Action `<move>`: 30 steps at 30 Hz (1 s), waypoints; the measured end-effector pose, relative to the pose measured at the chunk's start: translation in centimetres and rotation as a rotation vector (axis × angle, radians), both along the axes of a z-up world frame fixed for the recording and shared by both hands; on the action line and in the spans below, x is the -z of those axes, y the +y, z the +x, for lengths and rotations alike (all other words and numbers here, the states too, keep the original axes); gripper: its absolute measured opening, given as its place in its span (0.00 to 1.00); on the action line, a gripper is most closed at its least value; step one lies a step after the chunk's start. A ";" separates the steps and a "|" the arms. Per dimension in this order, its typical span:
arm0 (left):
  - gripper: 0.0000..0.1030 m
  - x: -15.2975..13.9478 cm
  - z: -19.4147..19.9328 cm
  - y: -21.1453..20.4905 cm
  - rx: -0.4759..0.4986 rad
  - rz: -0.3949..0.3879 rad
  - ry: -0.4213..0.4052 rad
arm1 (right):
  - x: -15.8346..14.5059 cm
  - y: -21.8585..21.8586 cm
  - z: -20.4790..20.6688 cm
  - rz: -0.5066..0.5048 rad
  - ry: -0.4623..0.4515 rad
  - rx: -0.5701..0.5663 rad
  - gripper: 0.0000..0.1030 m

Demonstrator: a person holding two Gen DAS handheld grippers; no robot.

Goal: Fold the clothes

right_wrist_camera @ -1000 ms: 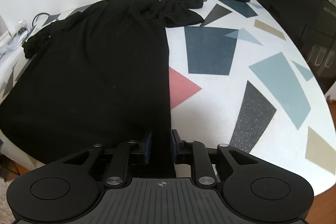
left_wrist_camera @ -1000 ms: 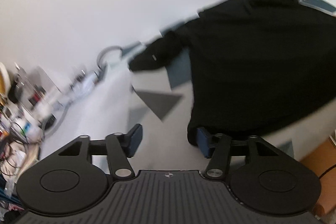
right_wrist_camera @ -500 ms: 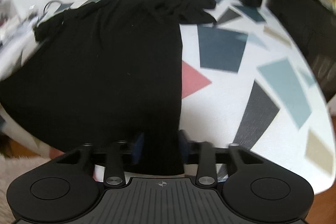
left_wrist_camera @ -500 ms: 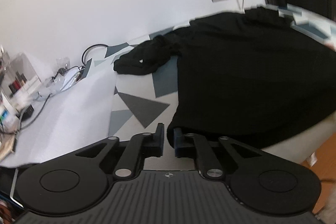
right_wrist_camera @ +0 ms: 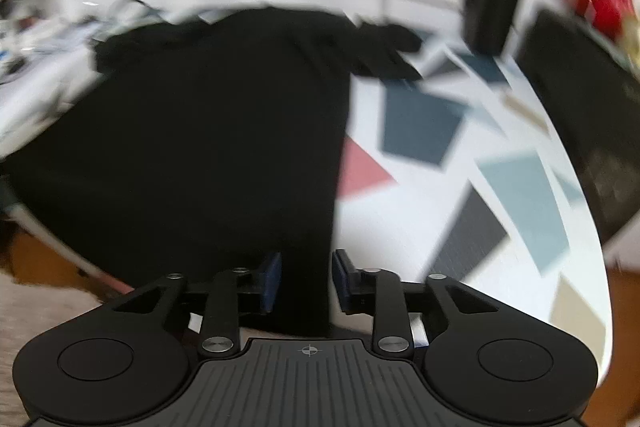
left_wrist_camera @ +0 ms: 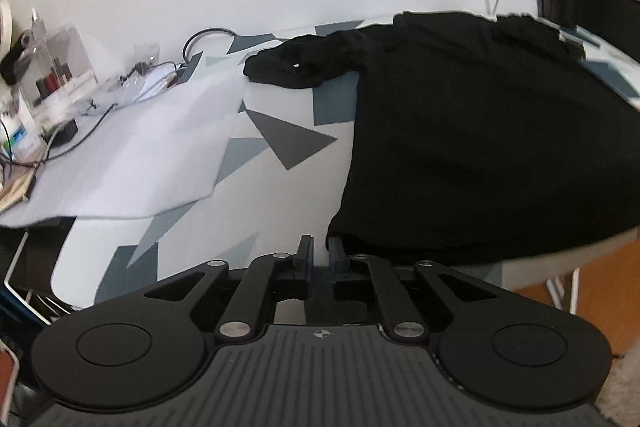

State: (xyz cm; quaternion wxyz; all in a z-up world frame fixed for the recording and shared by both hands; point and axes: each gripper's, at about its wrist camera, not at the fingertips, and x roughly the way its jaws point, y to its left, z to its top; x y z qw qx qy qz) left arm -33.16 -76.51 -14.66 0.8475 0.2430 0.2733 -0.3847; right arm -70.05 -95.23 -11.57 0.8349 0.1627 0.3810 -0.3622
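Black shirt [left_wrist_camera: 472, 139] looking soft, light, limp; hem draping over near table [left_wrist_camera: 280, 107] edge. Left gripper [left_wrist_camera: 319, 255] fingers nearly together beside hem corner, clamp unclear; right gripper [right_wrist_camera: 306, 281] fingers apart, straddling hem

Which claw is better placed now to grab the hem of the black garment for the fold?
Probably the right claw: its fingers straddle the black garment hem. The left claw is nearly shut beside the hem corner.

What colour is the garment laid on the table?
Plain black garment, with no visible print; sharpest in the left wrist view.
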 end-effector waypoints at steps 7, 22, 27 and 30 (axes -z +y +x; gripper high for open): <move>0.48 -0.2 -2.9 -1.9 0.159 0.038 -0.163 | 1.1 3.0 2.8 -0.059 0.047 -0.245 0.30; 0.54 0.4 -2.5 -1.9 0.193 0.043 -0.136 | 2.7 4.0 3.1 -0.092 0.135 -0.285 0.33; 0.58 0.4 -2.3 -1.8 0.205 0.045 -0.131 | 2.3 3.1 3.3 -0.065 0.116 -0.283 0.17; 0.60 0.3 -2.1 -1.6 0.204 0.033 -0.111 | 1.9 2.7 3.1 -0.061 0.093 -0.260 0.06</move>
